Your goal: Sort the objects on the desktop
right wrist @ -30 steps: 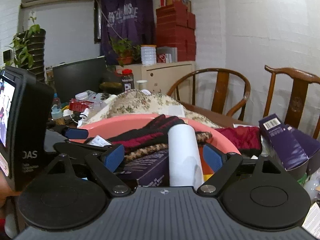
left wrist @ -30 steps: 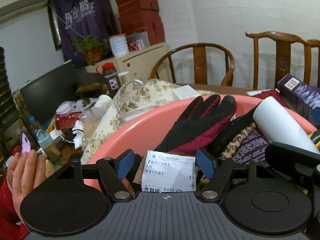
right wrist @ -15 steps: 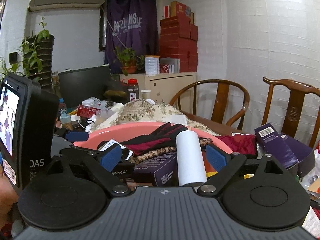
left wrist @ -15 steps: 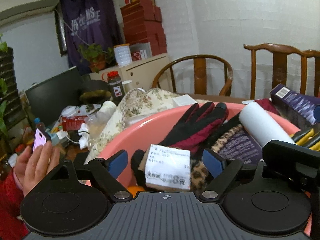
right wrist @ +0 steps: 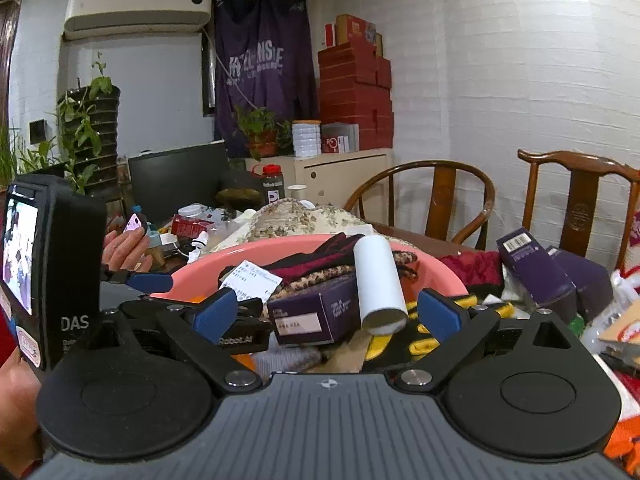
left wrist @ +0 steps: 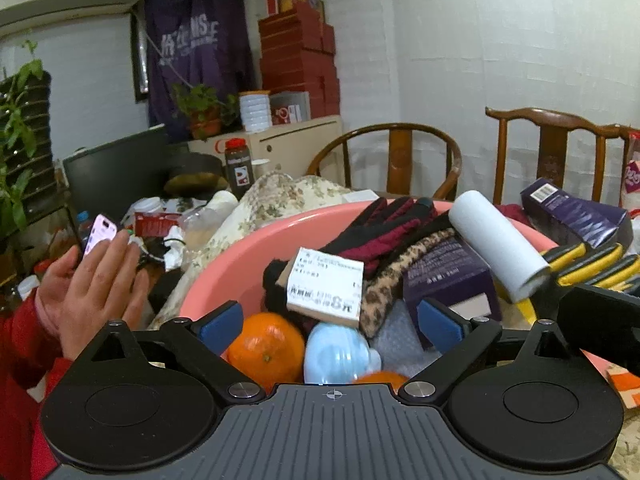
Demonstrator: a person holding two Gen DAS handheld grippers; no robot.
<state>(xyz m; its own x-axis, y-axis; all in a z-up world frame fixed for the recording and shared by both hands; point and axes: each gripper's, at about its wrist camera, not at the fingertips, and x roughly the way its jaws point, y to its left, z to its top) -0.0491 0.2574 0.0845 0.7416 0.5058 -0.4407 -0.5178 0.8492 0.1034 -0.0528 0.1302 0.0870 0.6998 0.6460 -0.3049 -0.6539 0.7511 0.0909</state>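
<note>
A pink basin (left wrist: 240, 256) is piled with objects: an orange (left wrist: 266, 346), a pale blue bottle (left wrist: 334, 354), a labelled small box (left wrist: 326, 286), red-and-black gloves (left wrist: 380, 226), a purple box (left wrist: 448, 276) and a white roll (left wrist: 498, 240). My left gripper (left wrist: 330, 322) is open and empty just above the basin's near side. My right gripper (right wrist: 328, 314) is open and empty, above the purple box (right wrist: 316, 312) and the white roll (right wrist: 380, 284). The basin also shows in the right wrist view (right wrist: 208, 268).
A hand (left wrist: 96, 280) holding a phone (left wrist: 100, 232) is at the left. Purple cartons (right wrist: 536, 272) and yellow-black gloves (left wrist: 592, 264) lie right of the basin. A floral cloth (left wrist: 280, 196), bottles and clutter lie behind. Two wooden chairs (left wrist: 400, 160) stand at the back.
Both grippers have risen and tilted, so the orange and the blue bottle inside the basin have come into view. Both stay open. The hand with the phone has moved up.
</note>
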